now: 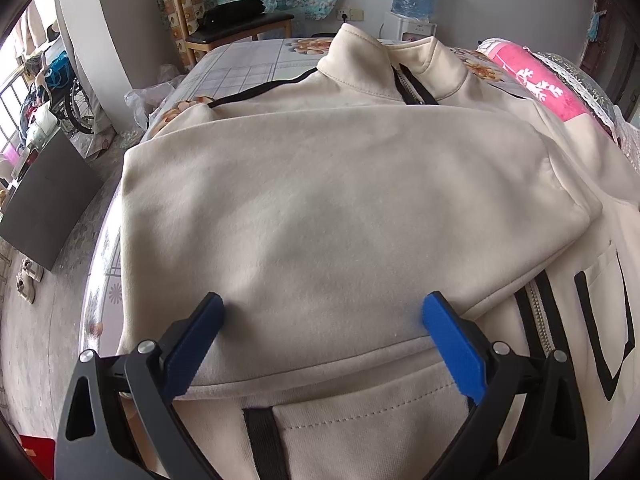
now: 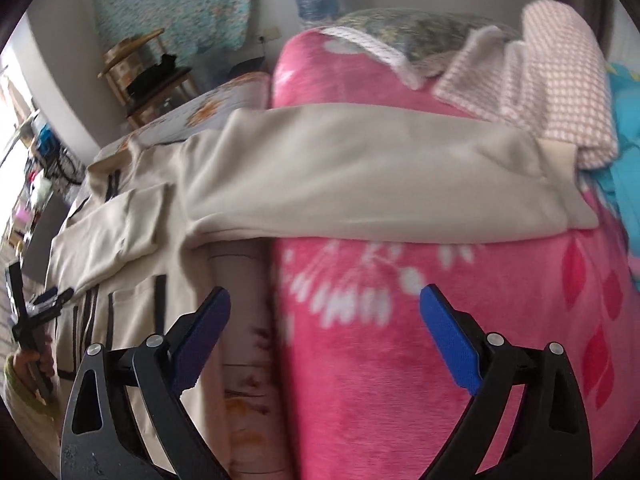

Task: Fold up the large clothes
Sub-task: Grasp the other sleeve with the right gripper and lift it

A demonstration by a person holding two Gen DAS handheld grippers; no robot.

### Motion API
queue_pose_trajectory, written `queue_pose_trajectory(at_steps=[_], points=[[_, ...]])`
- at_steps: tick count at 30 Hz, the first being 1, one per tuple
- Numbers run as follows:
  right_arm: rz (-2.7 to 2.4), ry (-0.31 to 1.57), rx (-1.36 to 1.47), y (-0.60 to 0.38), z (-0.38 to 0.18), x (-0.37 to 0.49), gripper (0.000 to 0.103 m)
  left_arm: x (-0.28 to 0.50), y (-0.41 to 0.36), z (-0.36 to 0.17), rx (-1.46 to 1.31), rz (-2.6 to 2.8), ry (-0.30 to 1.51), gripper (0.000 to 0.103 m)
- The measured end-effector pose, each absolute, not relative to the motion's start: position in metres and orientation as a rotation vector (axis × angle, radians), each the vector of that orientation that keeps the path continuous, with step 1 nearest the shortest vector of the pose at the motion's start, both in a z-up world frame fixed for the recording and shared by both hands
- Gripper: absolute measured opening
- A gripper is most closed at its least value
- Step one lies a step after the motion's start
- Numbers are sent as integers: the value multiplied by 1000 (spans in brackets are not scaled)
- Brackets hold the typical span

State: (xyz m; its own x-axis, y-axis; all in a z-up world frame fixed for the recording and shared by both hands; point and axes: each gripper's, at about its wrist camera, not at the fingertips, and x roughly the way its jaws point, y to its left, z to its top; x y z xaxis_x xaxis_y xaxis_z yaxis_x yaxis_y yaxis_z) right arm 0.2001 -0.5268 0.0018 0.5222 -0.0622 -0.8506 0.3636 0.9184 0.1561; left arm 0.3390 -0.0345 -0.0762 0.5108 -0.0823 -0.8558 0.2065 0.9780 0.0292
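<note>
A cream zip-up jacket [image 1: 340, 200] with black trim lies front up on the bed, collar at the far end. One sleeve is folded across its chest. My left gripper [image 1: 322, 308] hovers open just above that folded sleeve, blue pads spread wide with only flat cloth beneath them. In the right wrist view the jacket's other sleeve [image 2: 380, 176] stretches out over a pink blanket [image 2: 440, 340]. My right gripper [image 2: 324, 304] is open over the blanket's near edge and holds nothing. The left gripper [image 2: 48, 300] and the hand that carries it show at the far left of the right wrist view.
The bed has a checked floral sheet [image 1: 248, 64]. Pink checked cloth [image 2: 552, 92] and a blue item [image 2: 628, 152] are piled beyond the blanket. A wooden chair [image 1: 224, 20], a water dispenser [image 1: 412, 0] and a dark board [image 1: 48, 196] stand around the bed.
</note>
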Motion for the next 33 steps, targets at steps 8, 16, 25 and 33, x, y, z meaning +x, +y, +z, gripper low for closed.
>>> queue_pose_trajectory(at_steps=[8,16,25,33], points=[[-513,934,772,-671,-18,158,65,341,-35,-76,136,-178,1033,98],[-608,816,968,-726,-35,148,55,344,-35,-76,142,-188,1047,98],[-681,781,964,-736,-40,155,34,344,-35,-77,141,-192,1039,98],[-672,709,815,-711,4,168,11,343,-35,-76,151,-198,1027,99]])
